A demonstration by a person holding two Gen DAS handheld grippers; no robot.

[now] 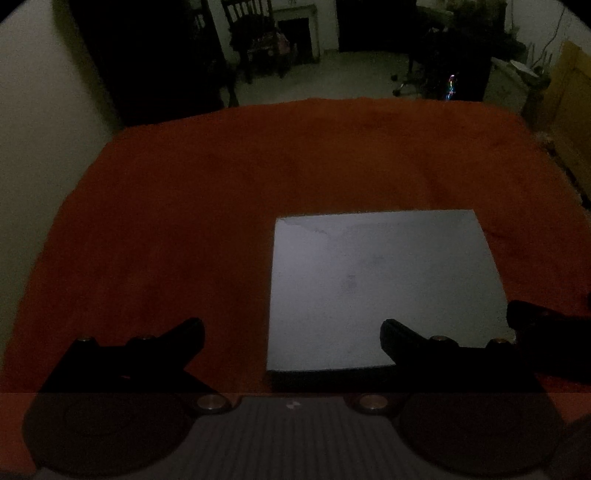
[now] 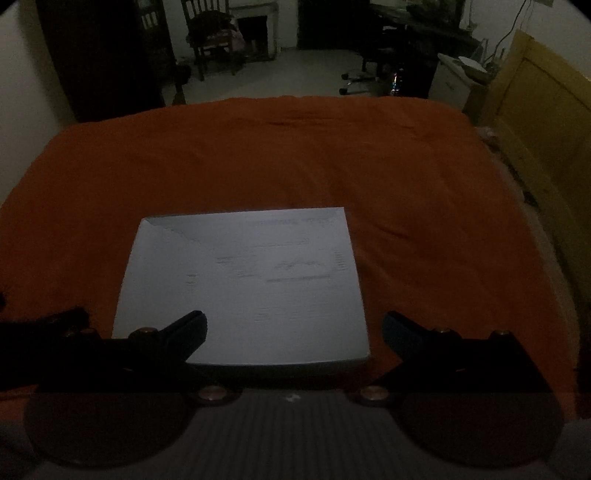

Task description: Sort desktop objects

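Both claws, left gripper [image 1: 291, 341] & right gripper [image 2: 294, 332], hang spread wide w/ nothing gripped over the white box [image 2: 243, 284] lying flat on my orange cloth [image 2: 295, 155]; dim light, flat top—pads could slip.

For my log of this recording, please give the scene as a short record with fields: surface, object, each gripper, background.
surface: orange-red cloth covering the table
object: flat white rectangular box, lying on the cloth, faint print on top
left gripper: open, holds nothing, box ahead to its right
right gripper: open, holds nothing, box ahead between its fingers
background: dim room, dark wooden chair
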